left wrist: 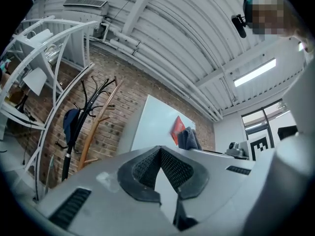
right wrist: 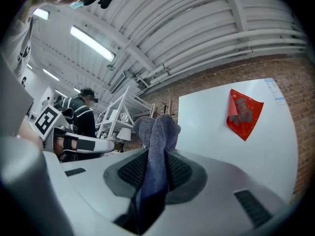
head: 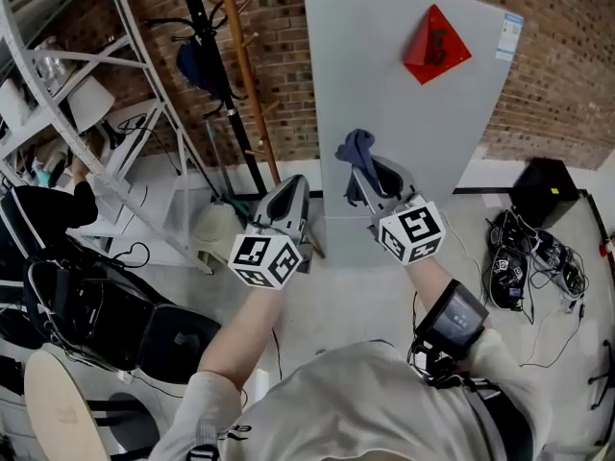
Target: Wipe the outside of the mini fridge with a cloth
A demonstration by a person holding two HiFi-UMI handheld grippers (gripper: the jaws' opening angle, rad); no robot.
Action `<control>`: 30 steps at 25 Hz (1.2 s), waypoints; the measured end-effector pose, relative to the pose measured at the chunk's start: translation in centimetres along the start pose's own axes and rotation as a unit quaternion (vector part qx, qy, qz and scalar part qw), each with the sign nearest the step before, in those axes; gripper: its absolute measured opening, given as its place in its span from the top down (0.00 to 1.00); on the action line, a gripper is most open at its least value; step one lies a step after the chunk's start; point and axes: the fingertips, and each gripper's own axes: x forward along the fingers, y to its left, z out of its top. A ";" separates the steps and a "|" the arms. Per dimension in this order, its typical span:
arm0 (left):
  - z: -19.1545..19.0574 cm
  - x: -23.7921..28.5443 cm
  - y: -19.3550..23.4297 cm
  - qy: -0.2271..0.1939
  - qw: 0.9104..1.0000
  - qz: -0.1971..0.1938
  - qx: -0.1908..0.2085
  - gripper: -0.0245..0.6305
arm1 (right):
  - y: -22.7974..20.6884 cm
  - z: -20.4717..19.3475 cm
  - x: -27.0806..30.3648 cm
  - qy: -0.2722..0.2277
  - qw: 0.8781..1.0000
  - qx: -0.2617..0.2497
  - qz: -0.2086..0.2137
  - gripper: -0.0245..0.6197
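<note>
The mini fridge (head: 404, 133) stands against the brick wall, its pale grey front facing me, with a red diamond sticker (head: 436, 46) near the top. My right gripper (head: 363, 176) is shut on a blue-grey cloth (head: 357, 148), which sticks up past the jaws just in front of the fridge's left part. In the right gripper view the cloth (right wrist: 157, 141) is pinched between the pads, with the fridge (right wrist: 211, 132) close behind. My left gripper (head: 288, 198) hovers left of the fridge, jaws closed on nothing. Its own view shows the fridge (left wrist: 152, 122) and cloth (left wrist: 188, 138) ahead.
A dark coat rack (head: 216, 65) and a wooden pole stand left of the fridge. A white shelf frame (head: 58, 75) fills the far left, with black bags (head: 86, 305) below. A black box (head: 543, 190) and cables (head: 524, 257) lie on the floor at right. A person (right wrist: 81, 117) stands behind.
</note>
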 end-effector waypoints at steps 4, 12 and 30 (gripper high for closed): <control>2.4 2.2 2.1 -0.016 1.000 -0.010 0.005 0.96 | -1.8 1.9 3.3 -0.016 0.999 -0.030 -0.013 0.83; 7.6 7.3 3.6 -0.055 0.998 -0.018 0.020 0.96 | -6.4 6.5 9.0 -0.054 0.995 -0.086 -0.014 0.83; 13.6 12.7 7.6 -0.091 0.994 0.024 0.063 0.96 | -10.4 15.4 19.3 -0.119 0.981 -0.154 -0.011 0.83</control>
